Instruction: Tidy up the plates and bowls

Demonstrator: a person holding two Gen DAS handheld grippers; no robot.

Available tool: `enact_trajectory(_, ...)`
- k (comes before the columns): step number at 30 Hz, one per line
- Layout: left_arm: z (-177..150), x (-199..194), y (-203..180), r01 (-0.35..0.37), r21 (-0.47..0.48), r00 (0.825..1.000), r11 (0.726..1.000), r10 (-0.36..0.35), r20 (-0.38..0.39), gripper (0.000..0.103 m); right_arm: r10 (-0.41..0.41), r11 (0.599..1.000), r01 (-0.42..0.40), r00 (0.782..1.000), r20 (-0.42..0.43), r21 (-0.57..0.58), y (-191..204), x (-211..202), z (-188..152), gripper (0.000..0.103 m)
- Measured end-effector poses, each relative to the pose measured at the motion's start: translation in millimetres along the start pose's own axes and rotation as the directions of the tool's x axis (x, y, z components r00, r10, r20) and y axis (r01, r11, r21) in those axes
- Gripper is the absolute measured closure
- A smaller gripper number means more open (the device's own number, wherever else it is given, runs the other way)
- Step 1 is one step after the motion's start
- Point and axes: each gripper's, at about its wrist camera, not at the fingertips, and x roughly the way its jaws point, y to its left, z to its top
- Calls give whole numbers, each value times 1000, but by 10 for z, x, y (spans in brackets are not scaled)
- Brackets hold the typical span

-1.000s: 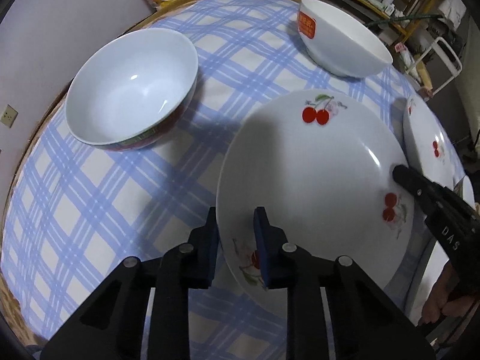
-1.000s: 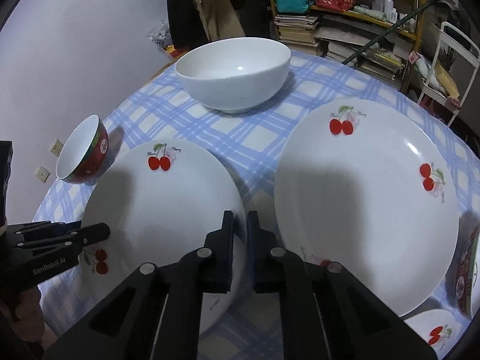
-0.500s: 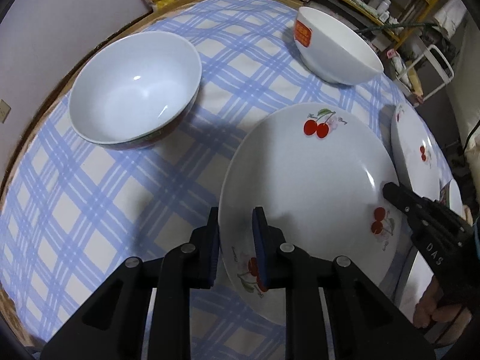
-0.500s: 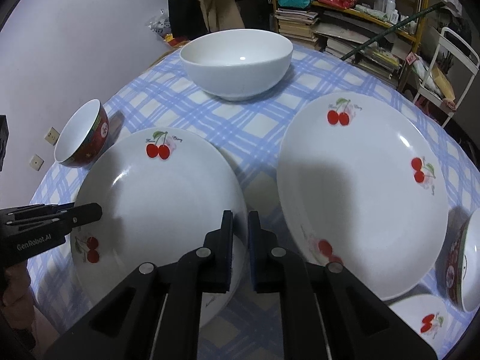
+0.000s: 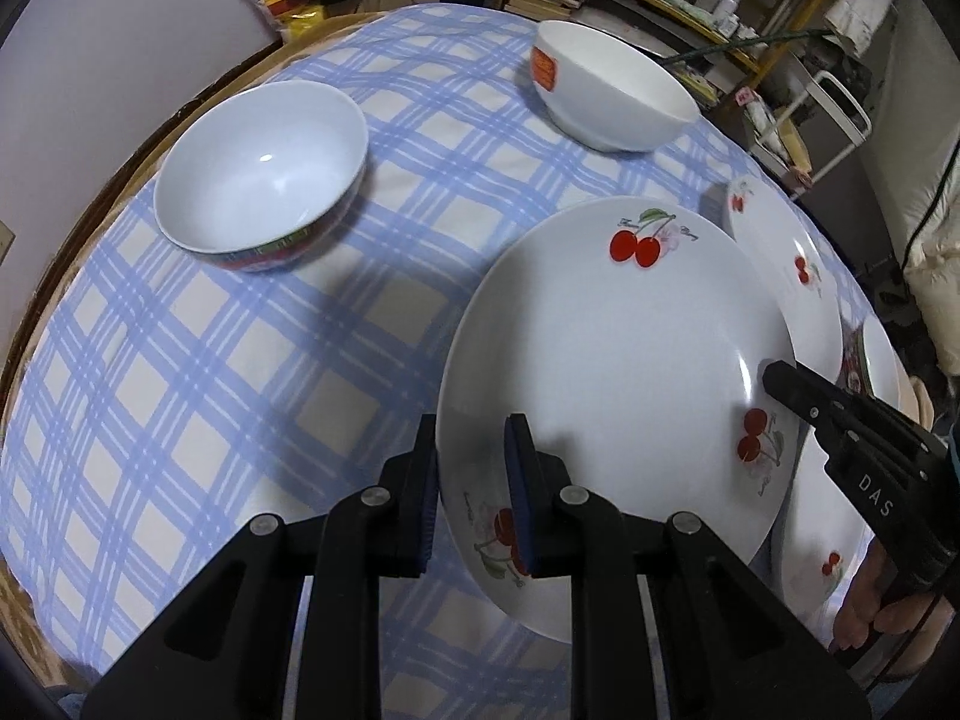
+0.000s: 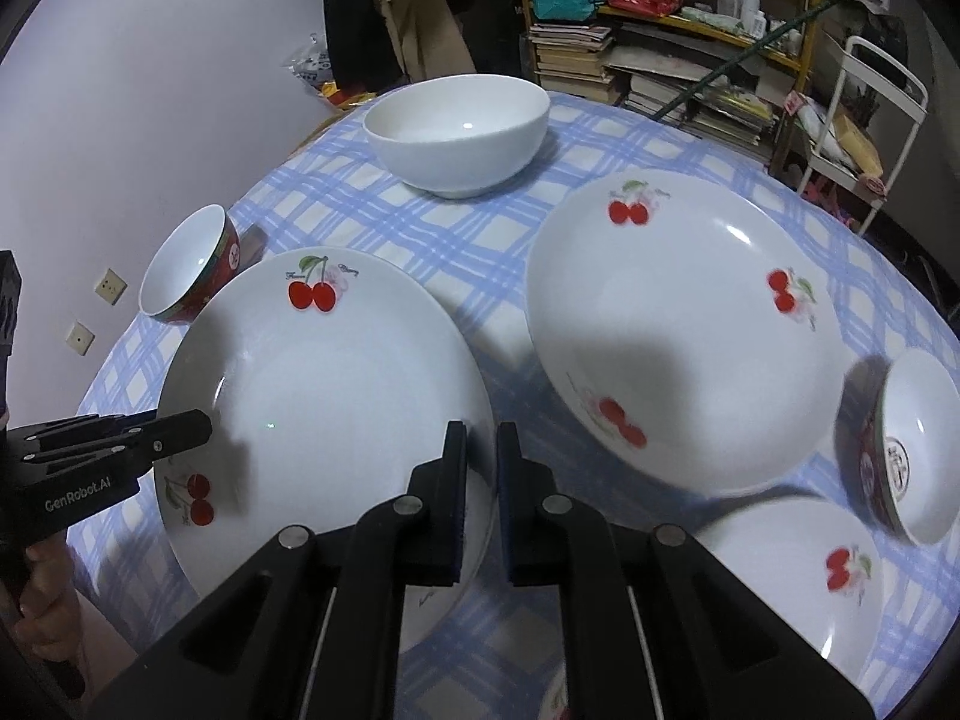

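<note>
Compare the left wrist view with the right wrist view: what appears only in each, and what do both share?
Only the left wrist view shows the orange sticker on the big white bowl.

Only the right wrist view shows the small red bowl at the right and two wall sockets.

Both show the held cherry plate, gripped at opposite rims by the left gripper and right gripper, plus the checked tablecloth.
</note>
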Motion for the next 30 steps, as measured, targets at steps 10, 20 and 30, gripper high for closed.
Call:
enact_trajectory(10,-189,-94,-134,34,37,999,999,-33,-34,83,-22,999,23,999,-24,46,-89,-198,-284,92)
enact_trajectory(20,-366,61,-249,-4,100,994,995,15,-110,83,-62,995,66,997,-55,72,-87,-210,-531,92)
enact_trajectory(30,-447,180,-299,-40,143,984,989,64,-165,82,-84,994,89,994,-66,68,-71,-251,-604,92)
